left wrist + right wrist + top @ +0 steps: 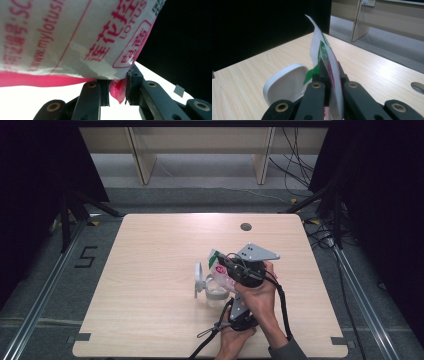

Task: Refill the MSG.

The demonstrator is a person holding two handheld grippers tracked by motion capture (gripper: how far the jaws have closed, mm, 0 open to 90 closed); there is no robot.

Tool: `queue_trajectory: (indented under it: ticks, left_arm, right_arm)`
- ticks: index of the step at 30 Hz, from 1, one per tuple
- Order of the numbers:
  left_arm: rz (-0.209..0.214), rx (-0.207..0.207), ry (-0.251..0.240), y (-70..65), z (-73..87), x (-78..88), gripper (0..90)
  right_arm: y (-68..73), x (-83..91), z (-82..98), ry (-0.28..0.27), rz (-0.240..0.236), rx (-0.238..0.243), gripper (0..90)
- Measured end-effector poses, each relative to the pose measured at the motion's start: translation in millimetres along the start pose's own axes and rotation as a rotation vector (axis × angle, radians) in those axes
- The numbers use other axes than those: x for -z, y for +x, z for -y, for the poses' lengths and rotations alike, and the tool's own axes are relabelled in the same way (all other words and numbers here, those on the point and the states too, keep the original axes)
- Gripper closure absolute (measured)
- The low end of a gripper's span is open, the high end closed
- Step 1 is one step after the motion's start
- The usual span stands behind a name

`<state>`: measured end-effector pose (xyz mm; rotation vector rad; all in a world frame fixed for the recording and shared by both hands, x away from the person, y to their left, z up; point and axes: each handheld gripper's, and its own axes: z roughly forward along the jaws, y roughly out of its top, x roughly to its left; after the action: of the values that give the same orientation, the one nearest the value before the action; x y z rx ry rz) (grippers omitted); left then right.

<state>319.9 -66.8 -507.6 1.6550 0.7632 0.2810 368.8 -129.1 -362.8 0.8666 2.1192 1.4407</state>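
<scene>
The plastic pouch [220,268] hangs over the white lidded container [212,290] just right of the table's [150,270] centre, at about 4 o'clock from it. Your right gripper [329,72] pinches its upper edge flat; your left gripper [117,87] nips a pink bottom corner. Keep both pinches firm and the pouch taut above the container's mouth. Red print reads "LOTUS" and "www.mylotus", beside Chinese characters.

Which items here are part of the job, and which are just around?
In the job:
- plastic packet, pink and white print, pinched by both grippers
- left gripper
- right gripper
- white lidded container, open beneath the packet

Just around:
- table
- cables on the floor
- floor marking
</scene>
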Motion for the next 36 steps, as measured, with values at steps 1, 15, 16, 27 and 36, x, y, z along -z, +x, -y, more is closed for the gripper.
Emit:
queue_trajectory:
  ticks: [1, 15, 16, 27, 36]
  left_arm:
    - [0.004, 0.001, 0.002, -0.4, 0.0, 0.1, 76.0]
    - [0.009, 0.002, 0.004, 0.8, -0.4, -0.1, 76.1]
    - [0.000, 0.059, -0.045, -3.1, -0.1, -3.8, 76.1]
    - [0.004, 0.085, -0.070, -4.5, 0.0, -4.7, 76.1]
    - [-0.001, 0.072, -0.064, -4.6, -0.7, -3.5, 76.1]
  right_arm:
    - [-0.1, 0.0, -0.2, -0.001, 0.000, 0.004, 90.0]
    - [0.6, -2.2, -0.3, 0.008, 0.008, 0.008, 90.0]
    - [1.1, -3.3, 0.1, 0.010, -0.008, 0.001, 90.0]
    - [2.6, -6.7, 1.1, 0.020, -0.004, -0.004, 90.0]
    - [2.2, -6.6, -0.1, 0.011, 0.010, 0.024, 90.0]
